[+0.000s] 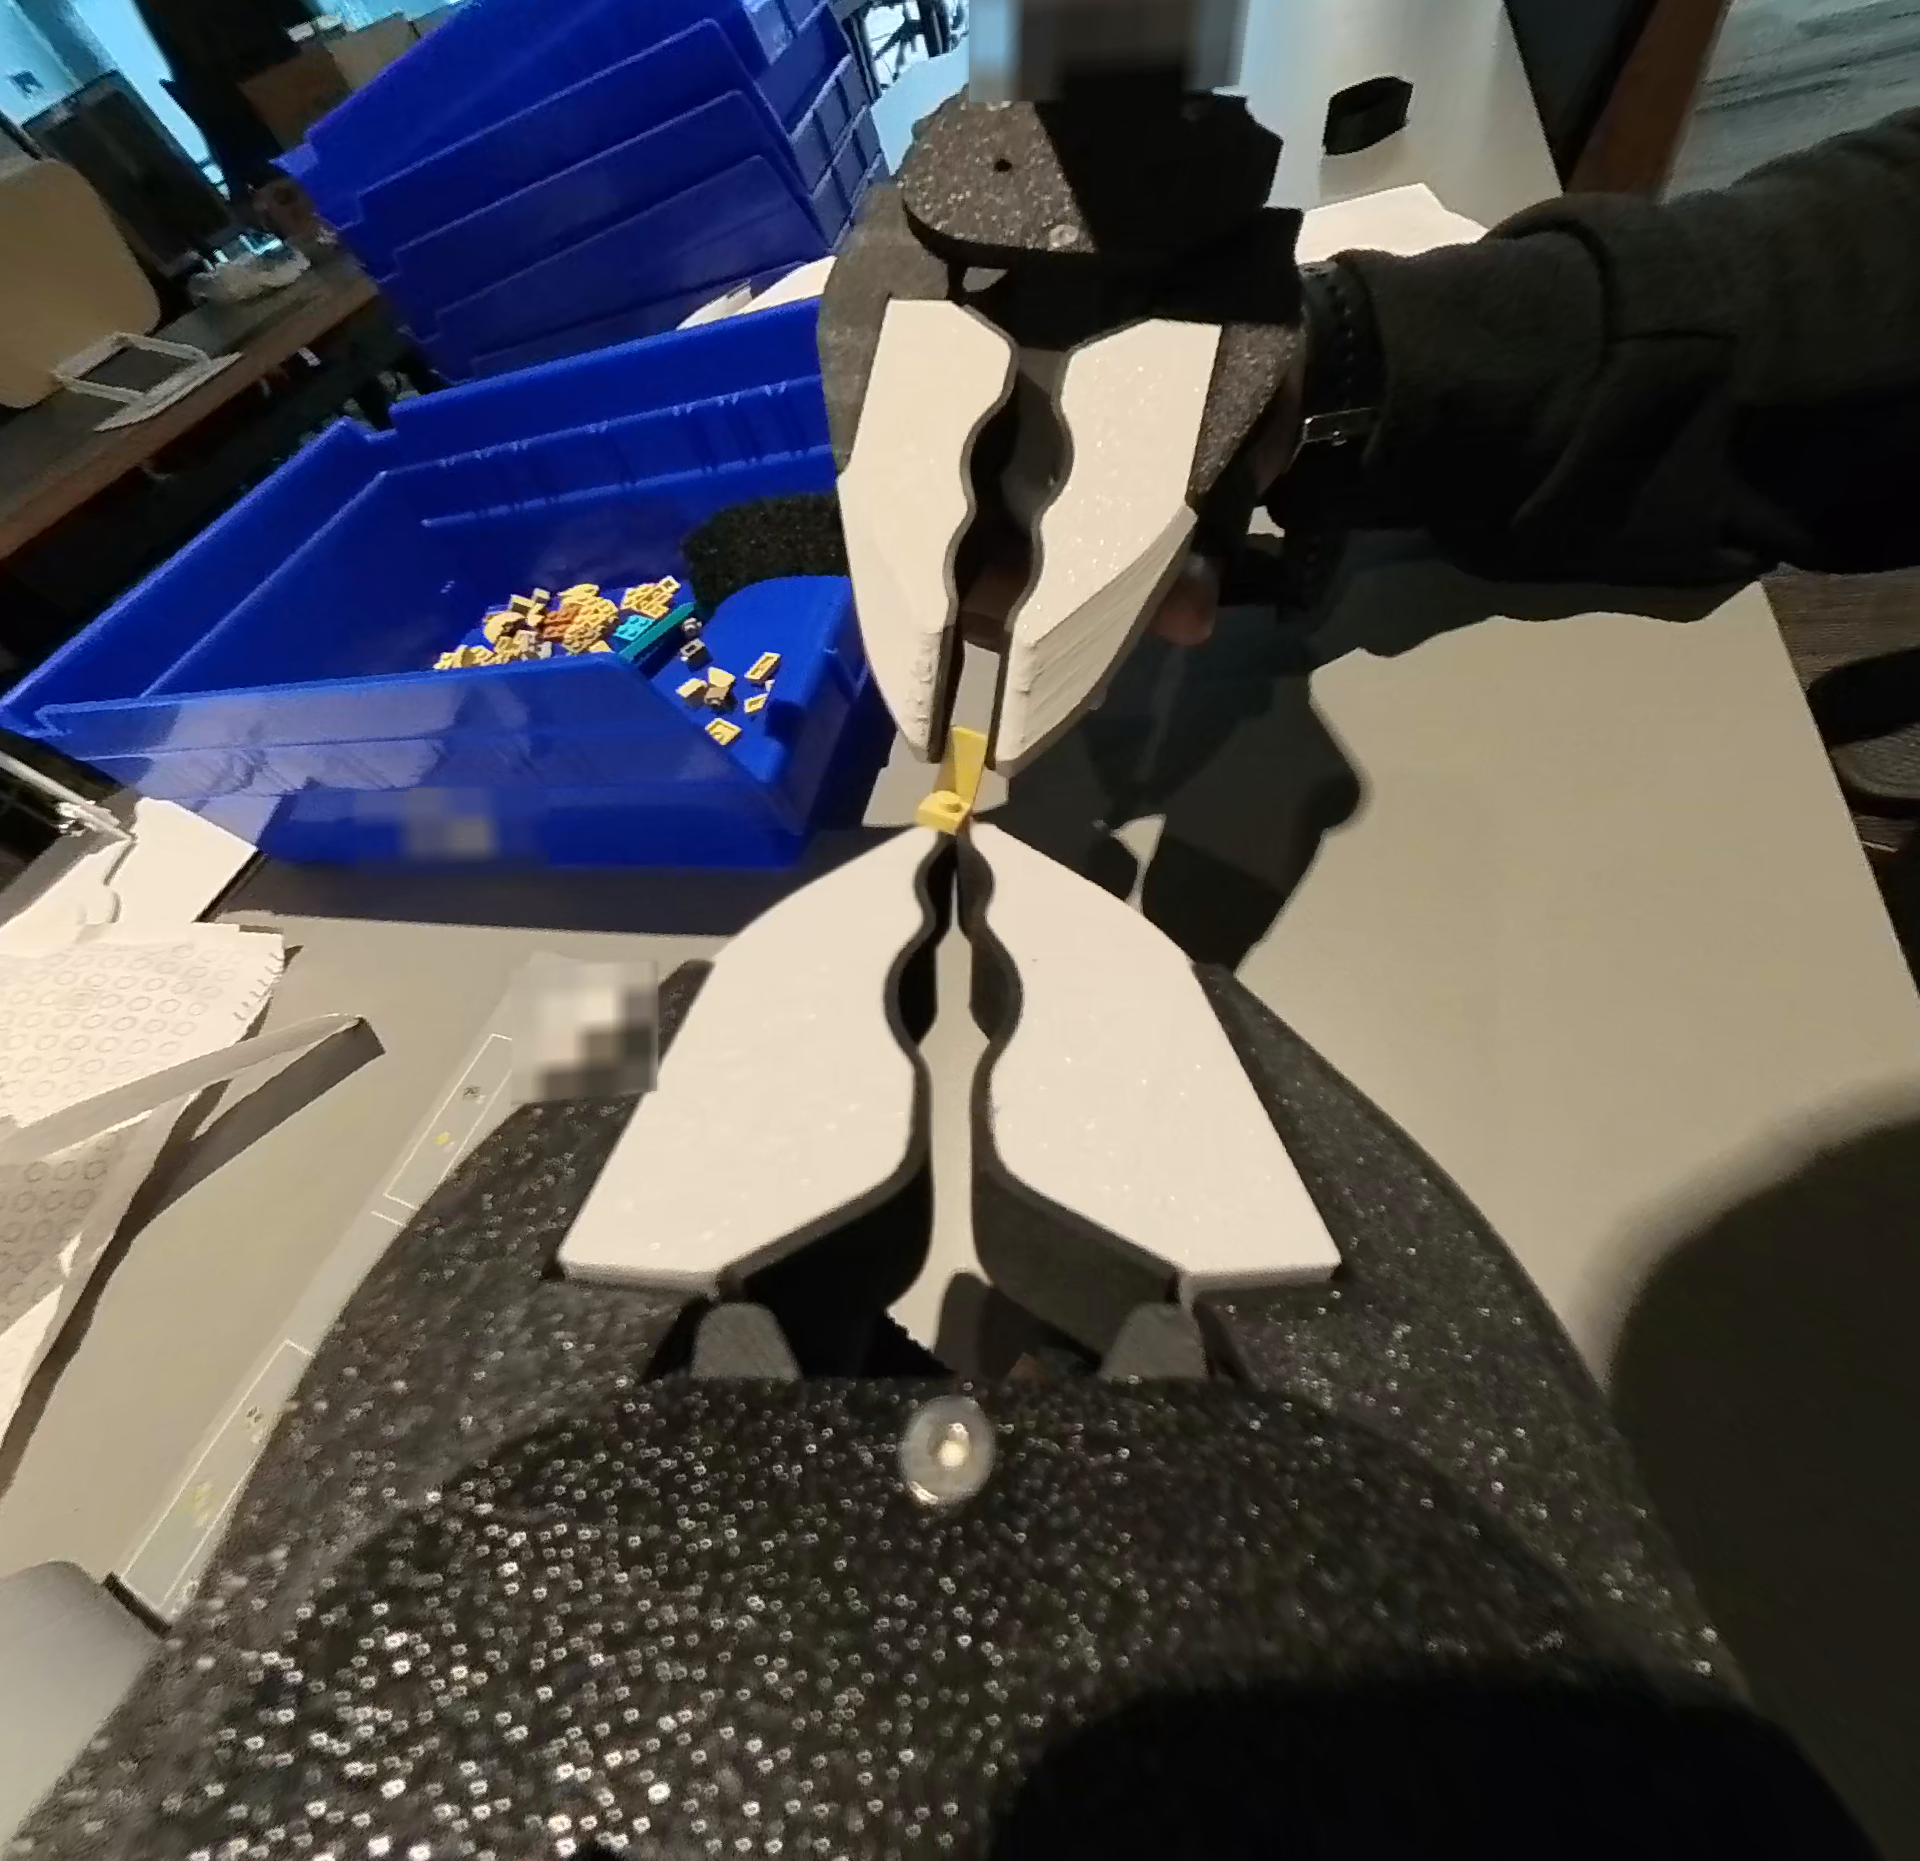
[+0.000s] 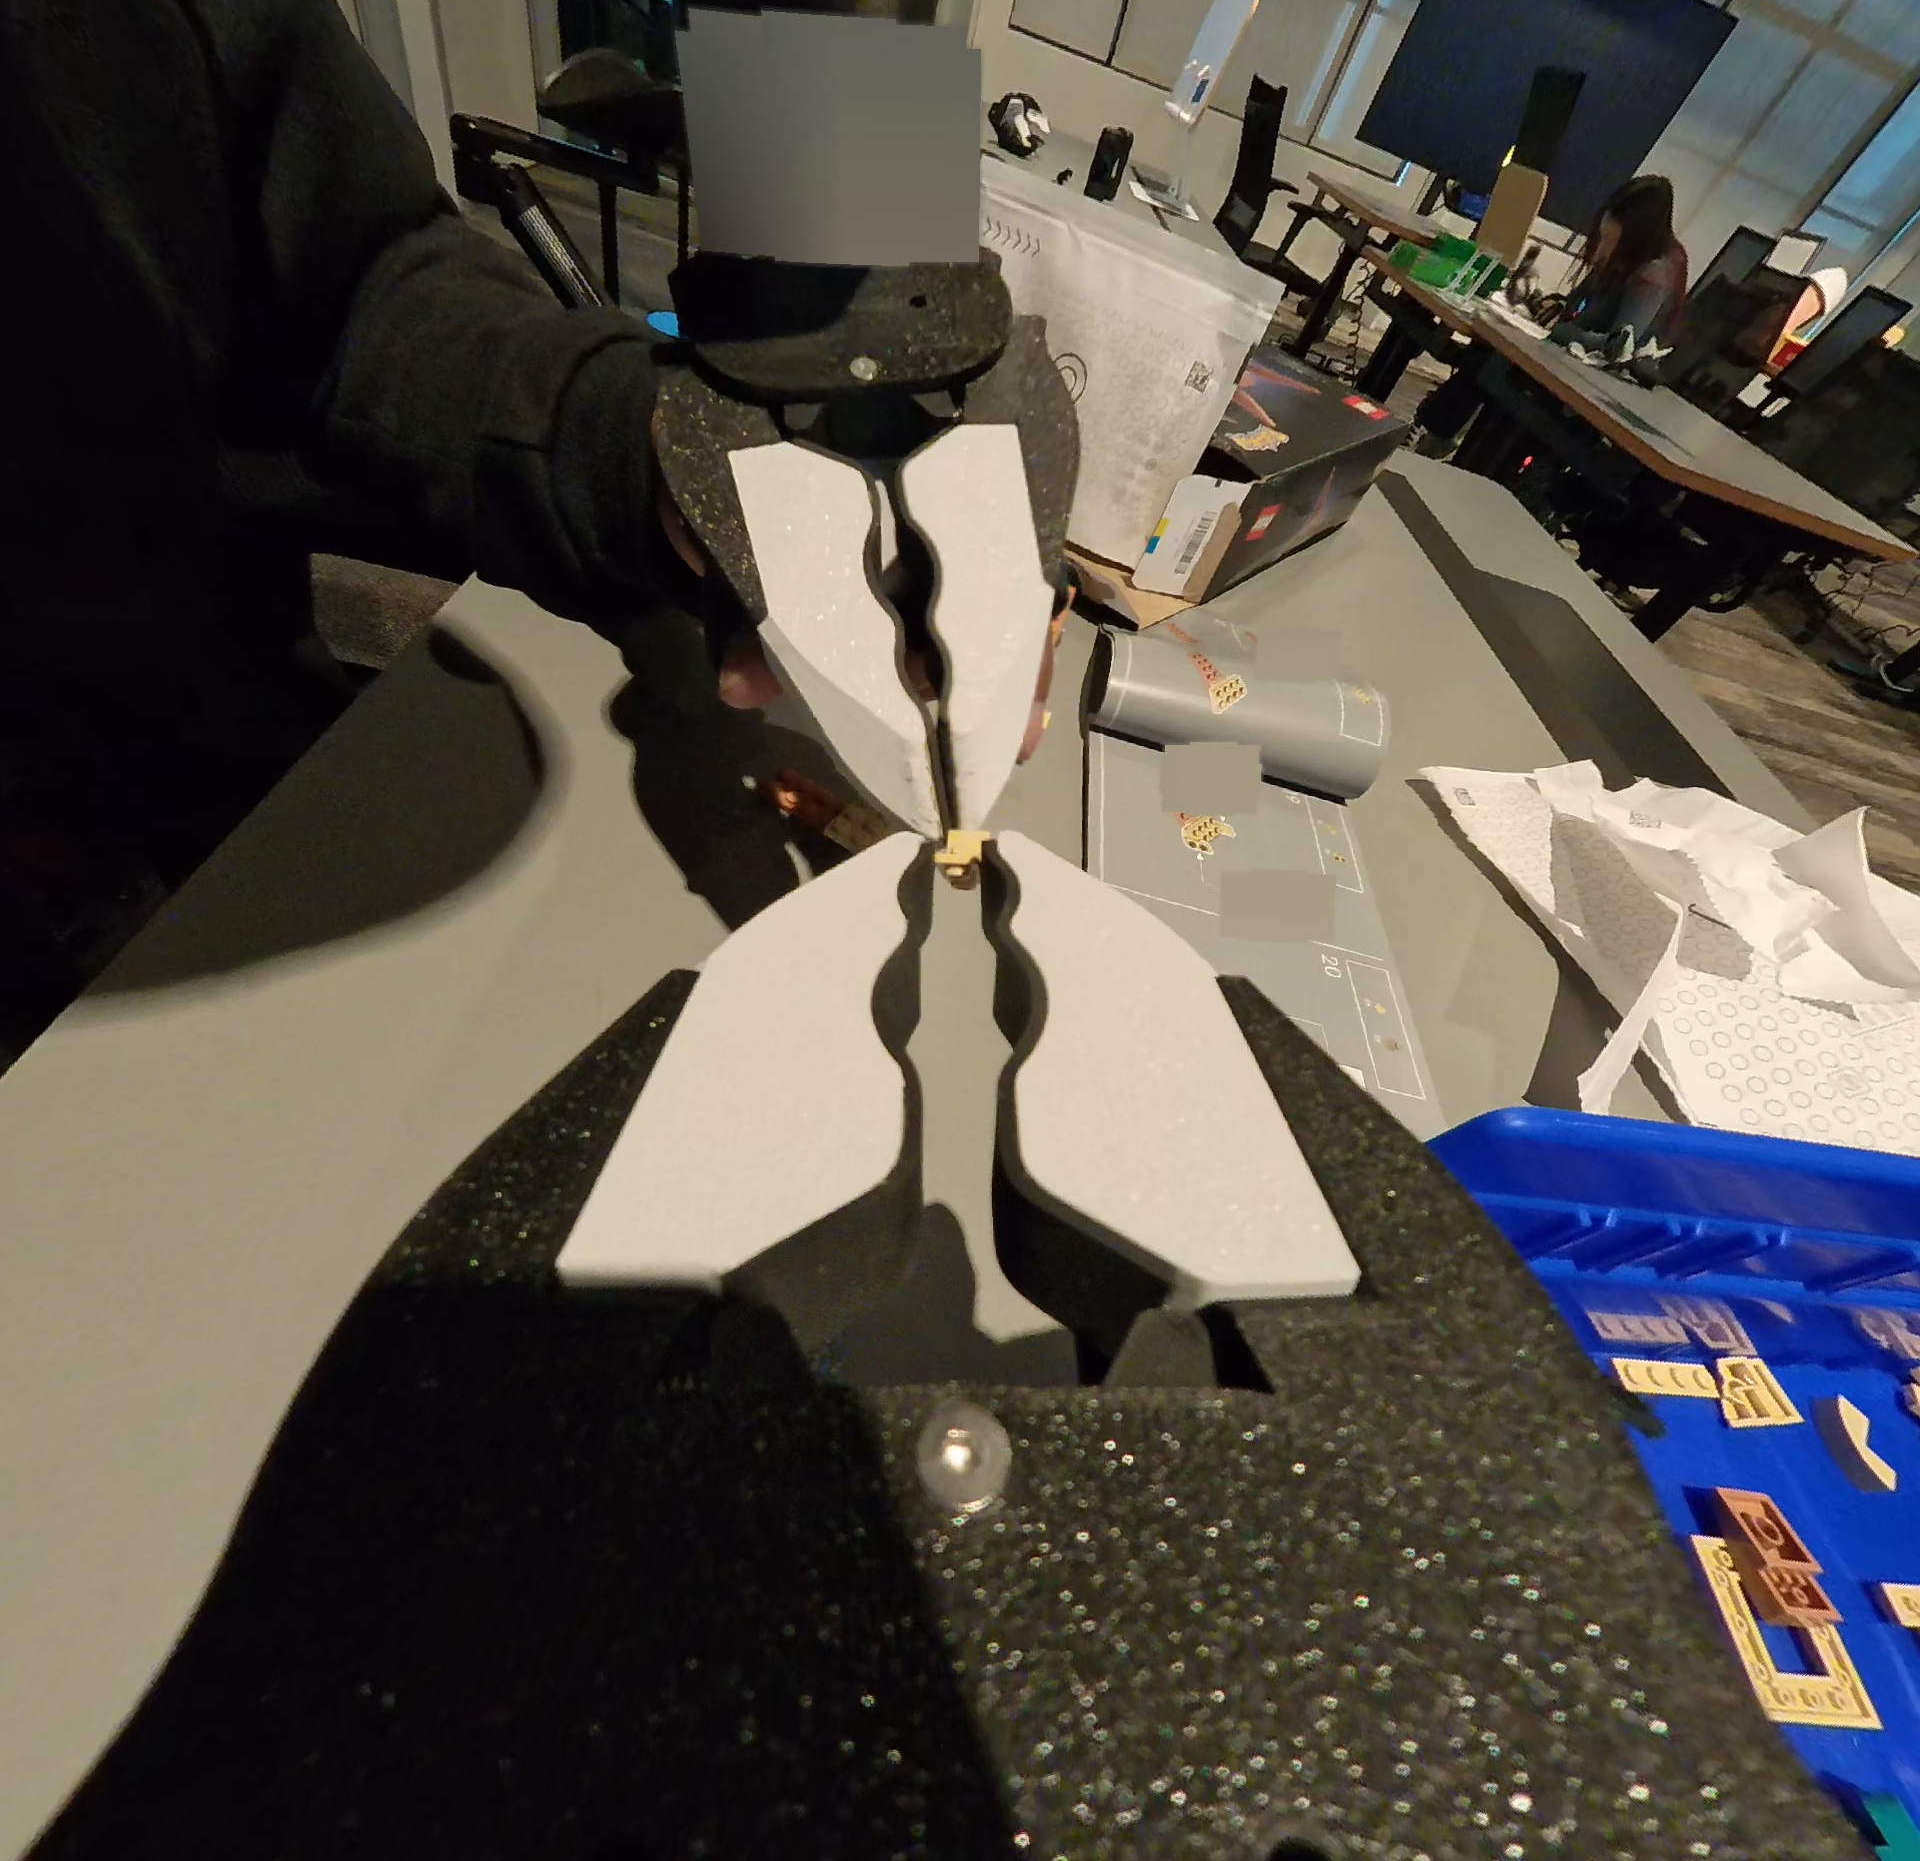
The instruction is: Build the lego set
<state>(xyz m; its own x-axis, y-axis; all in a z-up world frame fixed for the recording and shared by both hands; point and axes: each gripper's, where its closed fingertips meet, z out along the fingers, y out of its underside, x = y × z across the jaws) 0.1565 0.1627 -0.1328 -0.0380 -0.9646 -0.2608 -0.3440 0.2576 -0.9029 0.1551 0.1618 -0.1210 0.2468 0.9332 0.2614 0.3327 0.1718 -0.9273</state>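
My left gripper [image 1: 951, 837] is shut on a small yellow lego piece [image 1: 943, 810] with a round hole. My right gripper [image 1: 971, 762] comes down from above, shut on a narrow yellow piece [image 1: 966, 746] that meets the first one. I cannot tell whether the two are joined. In the right wrist view my right gripper [image 2: 961, 857] pinches a small tan-yellow piece [image 2: 957, 855], and the left gripper [image 2: 948, 819] touches it tip to tip from above. Both are held above the grey table [image 2: 260, 1032].
A blue bin [image 1: 312, 731] with several loose lego pieces [image 1: 582, 622] stands at the left, with stacked blue bins [image 1: 582, 149] behind. The right wrist view shows the instruction booklet [image 2: 1247, 876], the lego box [image 2: 1288, 481], torn paper bags [image 2: 1714, 928] and brown pieces [image 2: 831, 814].
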